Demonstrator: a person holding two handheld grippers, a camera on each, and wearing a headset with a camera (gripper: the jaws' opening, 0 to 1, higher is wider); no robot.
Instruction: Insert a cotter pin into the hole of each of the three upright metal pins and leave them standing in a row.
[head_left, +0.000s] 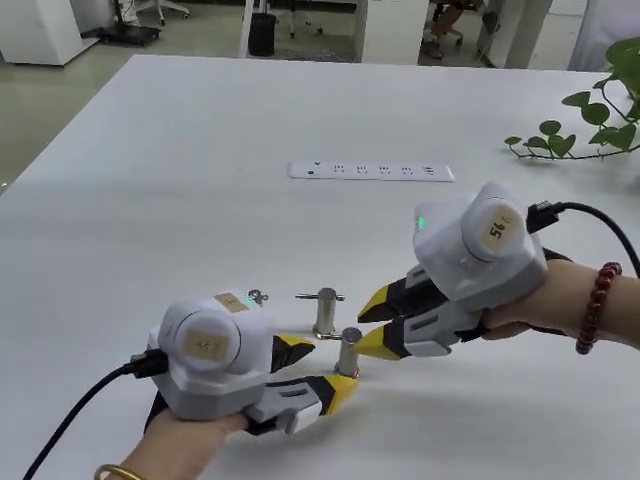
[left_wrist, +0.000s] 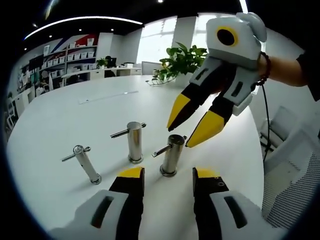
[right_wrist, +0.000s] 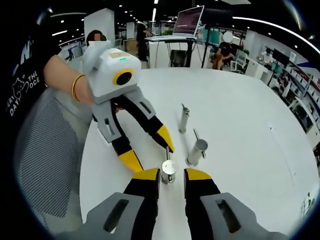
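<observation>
Left gripper (left_wrist: 168, 175): your jaws stand moderately apart and hold nothing. They flank the foot of the nearest short steel cylinder pin (left_wrist: 173, 155), I judge to steady it.
Right gripper (right_wrist: 172, 175): your jaws are narrow but parted and bracket that pin's head from the opposite side. I cannot tell whether they touch it. You are probably seating or checking its thin wire cotter pin (left_wrist: 161, 149).
Middle steel pin (left_wrist: 134, 142): upright just beyond, with a wire through its head and no gripper on it.
Far steel pin (left_wrist: 87, 164): at the row's end, wire fitted. Its lean may come from the lens.
White tabletop (head_left: 200, 180): carries all three pins close together.
White power strip (head_left: 372, 171): well apart, beyond the work.
Views: the left gripper view shows every cross wire side-on. The right gripper view looks end-on at the nearest head. In the head view your left gripper covers most of the far pin.
</observation>
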